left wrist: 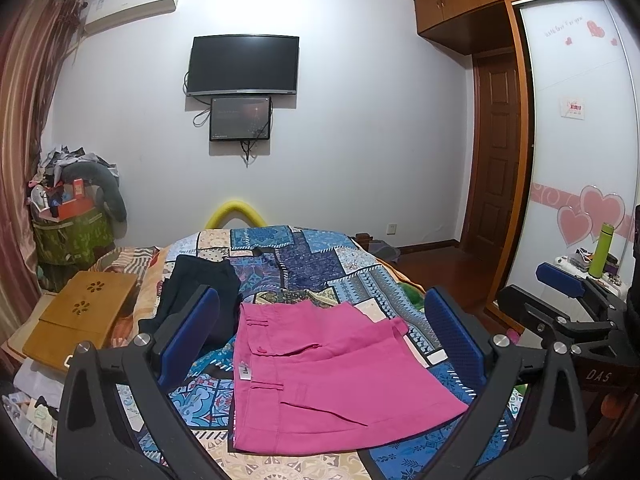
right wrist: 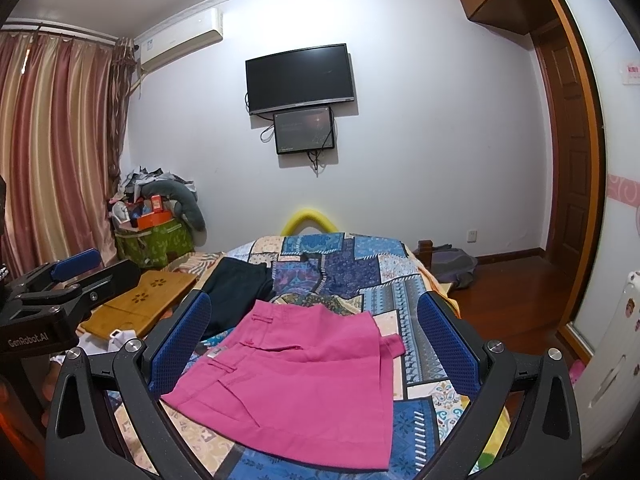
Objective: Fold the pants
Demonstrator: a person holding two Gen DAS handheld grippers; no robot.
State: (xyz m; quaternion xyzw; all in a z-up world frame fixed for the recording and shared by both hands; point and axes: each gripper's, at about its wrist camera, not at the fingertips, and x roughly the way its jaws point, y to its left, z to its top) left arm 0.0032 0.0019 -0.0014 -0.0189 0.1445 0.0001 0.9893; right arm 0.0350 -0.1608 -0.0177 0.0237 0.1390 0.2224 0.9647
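Pink pants (left wrist: pixel 320 372) lie folded flat on the patchwork bedspread (left wrist: pixel 320 264), waistband to the left; they also show in the right wrist view (right wrist: pixel 296 376). A dark folded garment (left wrist: pixel 200 292) lies behind them to the left, also in the right wrist view (right wrist: pixel 240 292). My left gripper (left wrist: pixel 320 328) is open and empty, held above the pink pants. My right gripper (right wrist: pixel 316 332) is open and empty, also above the pants. The right gripper also shows at the right edge of the left wrist view (left wrist: pixel 568 292), and the left gripper shows at the left of the right wrist view (right wrist: pixel 68 276).
A wooden lap table (left wrist: pixel 80 312) sits on the bed's left side. A cluttered green bin (left wrist: pixel 72 236) stands by the curtain. A TV (left wrist: pixel 244 64) hangs on the far wall. A wardrobe (left wrist: pixel 580 120) and a green bottle (left wrist: pixel 602 248) are at right.
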